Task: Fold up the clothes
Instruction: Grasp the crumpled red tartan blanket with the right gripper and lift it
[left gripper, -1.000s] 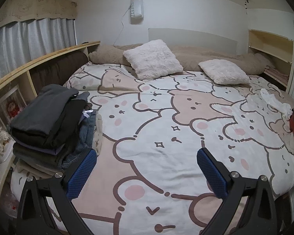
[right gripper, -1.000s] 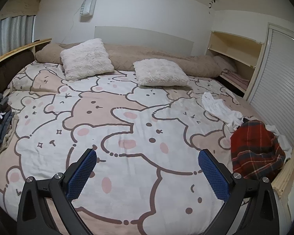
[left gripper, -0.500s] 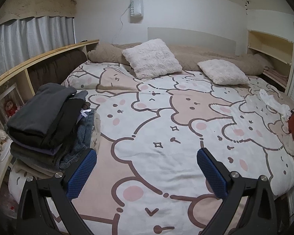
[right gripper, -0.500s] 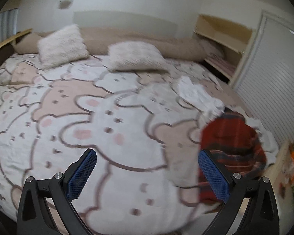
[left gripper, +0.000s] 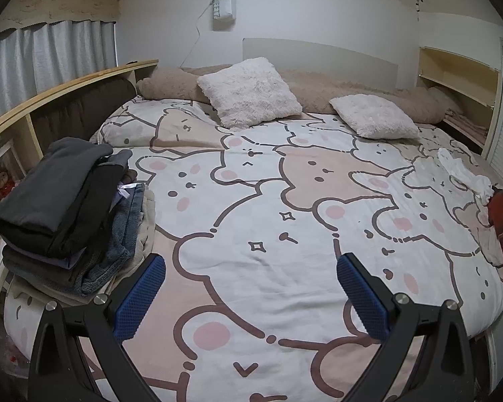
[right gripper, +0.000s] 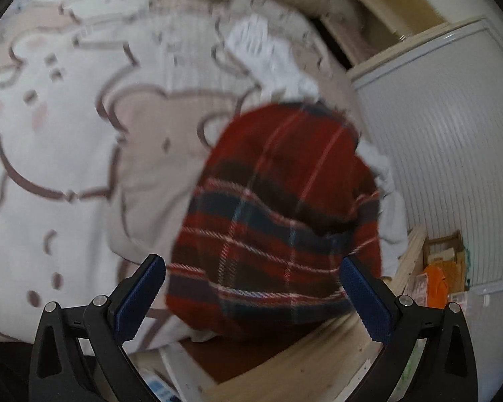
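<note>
Red plaid garment [right gripper: 278, 207] between wide right tongs [right gripper: 253, 296] (untouched), left tongs [left gripper: 251, 296] wide, empty

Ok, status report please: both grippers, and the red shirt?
Left gripper open, over the bed. Right gripper open, close above the red plaid shirt, not gripping. White cloth lies beyond it.

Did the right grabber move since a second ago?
Yes. The right gripper has swung toward the bed's right side and closed in on the red plaid garment. The garment now fills the view between its open jaws, and the white louvered door looms near.
</note>
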Demonstrator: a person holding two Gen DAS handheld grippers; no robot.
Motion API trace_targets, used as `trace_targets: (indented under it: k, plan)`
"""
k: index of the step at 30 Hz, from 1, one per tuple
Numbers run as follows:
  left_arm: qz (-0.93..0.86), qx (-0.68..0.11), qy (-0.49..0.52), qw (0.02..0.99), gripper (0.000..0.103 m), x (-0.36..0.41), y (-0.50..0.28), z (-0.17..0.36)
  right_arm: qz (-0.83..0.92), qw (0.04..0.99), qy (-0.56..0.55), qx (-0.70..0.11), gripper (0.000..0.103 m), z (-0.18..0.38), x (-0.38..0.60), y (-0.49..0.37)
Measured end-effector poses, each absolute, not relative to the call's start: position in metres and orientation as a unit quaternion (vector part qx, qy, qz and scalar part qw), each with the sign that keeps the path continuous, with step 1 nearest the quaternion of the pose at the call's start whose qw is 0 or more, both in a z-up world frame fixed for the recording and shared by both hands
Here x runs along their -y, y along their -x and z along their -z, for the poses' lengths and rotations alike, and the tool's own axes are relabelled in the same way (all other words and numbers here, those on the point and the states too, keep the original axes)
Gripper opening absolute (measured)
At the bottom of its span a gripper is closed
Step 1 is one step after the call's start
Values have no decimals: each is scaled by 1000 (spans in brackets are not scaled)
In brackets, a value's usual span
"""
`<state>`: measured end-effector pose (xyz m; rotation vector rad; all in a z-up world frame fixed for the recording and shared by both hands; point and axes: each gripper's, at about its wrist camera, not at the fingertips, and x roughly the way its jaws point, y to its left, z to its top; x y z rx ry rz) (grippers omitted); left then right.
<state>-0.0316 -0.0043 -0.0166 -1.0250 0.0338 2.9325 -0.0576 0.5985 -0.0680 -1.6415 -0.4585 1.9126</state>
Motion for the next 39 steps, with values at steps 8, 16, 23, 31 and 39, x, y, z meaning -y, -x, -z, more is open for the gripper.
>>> trace_targets:
  k: [8,16,23,31,39]
  plan:
    - [-943,-9,331,20,103,8,34,15,-645,313,678,161,54,99,-634,68]
    - [-945,7,327,22,103,18,37,11,-723,299,621,-34,9,54,-654,51]
    - [-947,27,320,28,103,27,31,9,-815,173,509,-216,8,-7,-603,43]
    - [-947,46,317,30,103,41,21,10,-854,-39,440,-273,8,-60,-462,63]
    - [-948,38,308,75,103,31,11,11,-793,-303,437,-296,8,-54,-317,92]
